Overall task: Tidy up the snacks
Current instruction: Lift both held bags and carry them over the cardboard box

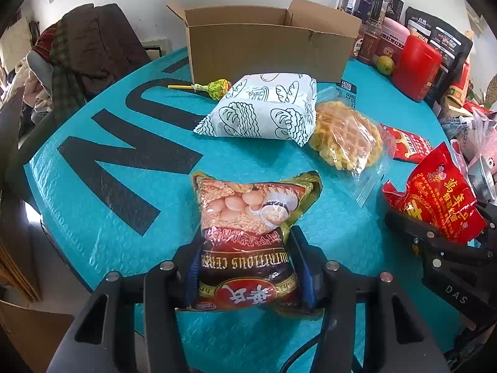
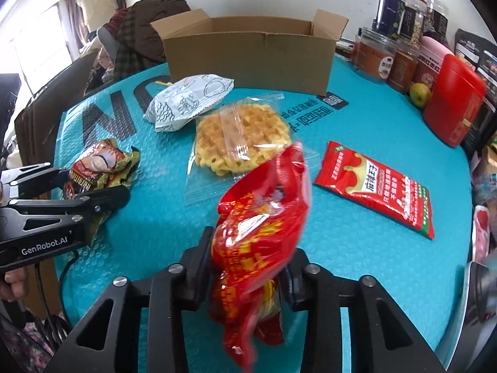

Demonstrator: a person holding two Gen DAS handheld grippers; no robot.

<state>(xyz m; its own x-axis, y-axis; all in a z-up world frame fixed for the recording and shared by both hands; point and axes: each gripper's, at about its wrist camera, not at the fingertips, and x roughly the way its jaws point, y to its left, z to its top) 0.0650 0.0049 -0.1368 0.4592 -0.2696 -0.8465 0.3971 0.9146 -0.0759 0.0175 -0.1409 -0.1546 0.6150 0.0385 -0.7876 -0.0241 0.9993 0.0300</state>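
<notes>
A red-and-gold cereal bag (image 1: 248,205) lies on the teal bubble mat (image 1: 108,217), and my left gripper (image 1: 245,239) is shut on its near half, its waist pinched between the pads. From the right wrist view the same bag (image 2: 102,164) sits at the left with the left gripper (image 2: 93,192) on it. My right gripper (image 2: 251,248) is shut on a shiny red snack bag (image 2: 264,211), held tilted above the mat. That red bag (image 1: 435,195) shows at the right of the left wrist view. An open cardboard box (image 1: 267,49) stands at the back.
In front of the box lie a white bread-print bag (image 1: 264,108), a wrapped waffle (image 1: 344,133), a flat red packet (image 2: 376,186) and a lollipop (image 1: 217,88). Jars, a red tin (image 1: 416,68) and a green fruit (image 1: 385,63) crowd the back right. Clothes are piled beyond the left edge.
</notes>
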